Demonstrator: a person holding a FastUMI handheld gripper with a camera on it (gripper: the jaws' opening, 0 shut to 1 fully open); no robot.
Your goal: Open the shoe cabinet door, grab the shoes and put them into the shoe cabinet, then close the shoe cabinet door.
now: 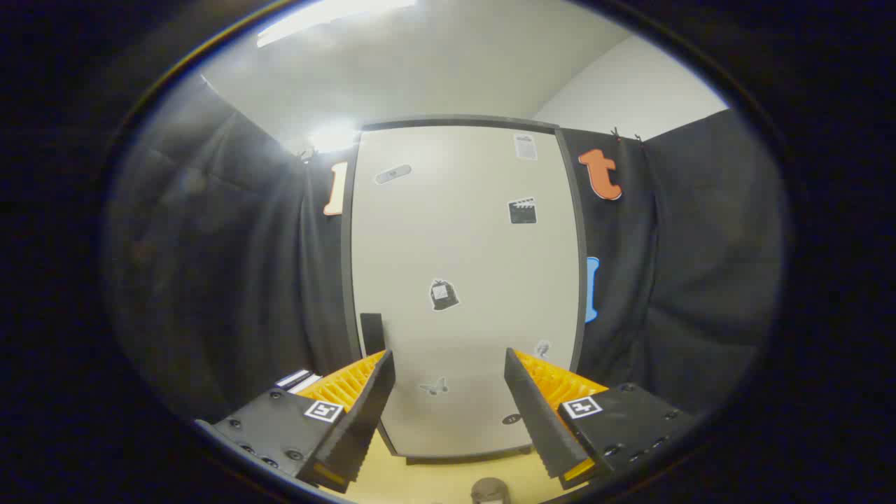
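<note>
The shoe cabinet [462, 231] stands straight ahead, a tall white door in a dark frame, with several small stickers on it. The door looks shut. A dark vertical handle [372, 333] sits on the door's lower left, just above my left fingertip. My gripper [449, 362] is open, its two fingers spread wide and level with the door's lower part, nothing between them. I cannot tell how near the fingertips are to the door.
Black cloth walls hang on both sides of the cabinet. A light wooden floor [434, 479] runs beneath the fingers. A small round grey object [488, 490] lies on the floor below the gripper. A flat white and dark item [297, 380] lies at the cabinet's lower left.
</note>
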